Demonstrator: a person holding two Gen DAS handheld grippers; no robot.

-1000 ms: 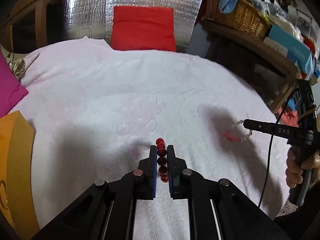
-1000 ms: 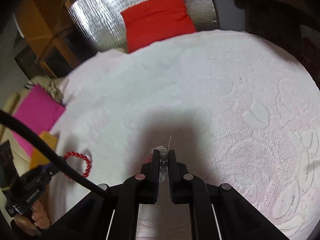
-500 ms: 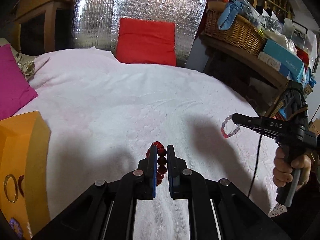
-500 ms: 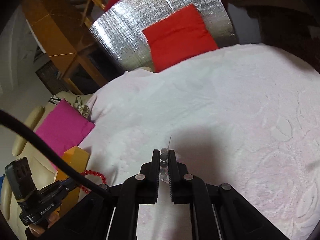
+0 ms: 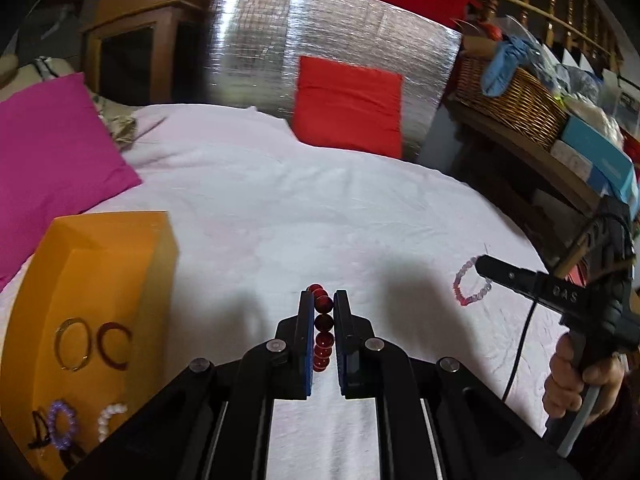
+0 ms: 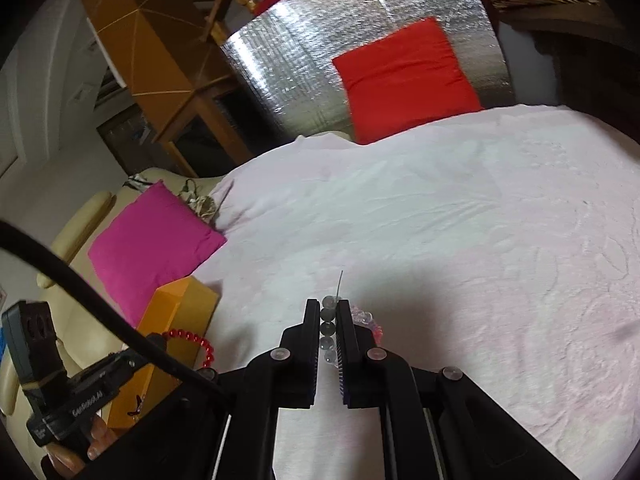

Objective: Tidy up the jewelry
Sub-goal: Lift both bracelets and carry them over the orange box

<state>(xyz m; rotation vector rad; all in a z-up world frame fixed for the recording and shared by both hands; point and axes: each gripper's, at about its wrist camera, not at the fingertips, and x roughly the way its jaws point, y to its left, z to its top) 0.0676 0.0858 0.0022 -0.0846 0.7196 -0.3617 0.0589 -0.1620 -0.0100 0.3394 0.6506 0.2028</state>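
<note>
1. Left claw [image 5: 324, 304] clenched on red bracelet [image 5: 323, 326]: beads stacked in a line between the blue pads, top beads poking past the tips, loop hanging clear of the bed [image 5: 320, 208].
2. Right claw [image 6: 329, 312] clenched on clear bracelet [image 6: 328, 330] (grey-clear beads in the slot, pink ones dangling off to the right, a thread end sticking up). Seen from the left camera: same loop hanging from the tips at [image 5: 472, 284], hand [image 5: 580, 380] round the handle.
3. Changed over the last second: both claws lifted and swung left, grips unchanged. Orange box [image 5: 100, 280], a second ago a mere sliver at the left edge, now fills the lower left of the left view, open side visible. In the right view, box [image 6: 176, 312] now in frame too, just behind the left claw and its red loop [image 6: 192, 340].
4. Inside the box (blurry): gold bangle [image 5: 72, 344], dark red bangle [image 5: 116, 346], purple bead bracelet [image 5: 62, 428], white bead bracelet [image 5: 110, 420].
5. Meaning for the task, as a judgement: pick-up done for both pieces, carry toward the box under way, neither over it yet. Red one nearer, likely first in. Bed otherwise bare of jewelry in both views, so probably the last two.
6. Next call: bring each loop over a free spot in the box, then release (risk: beads snagging on a pad or landing on the bangles).
</note>
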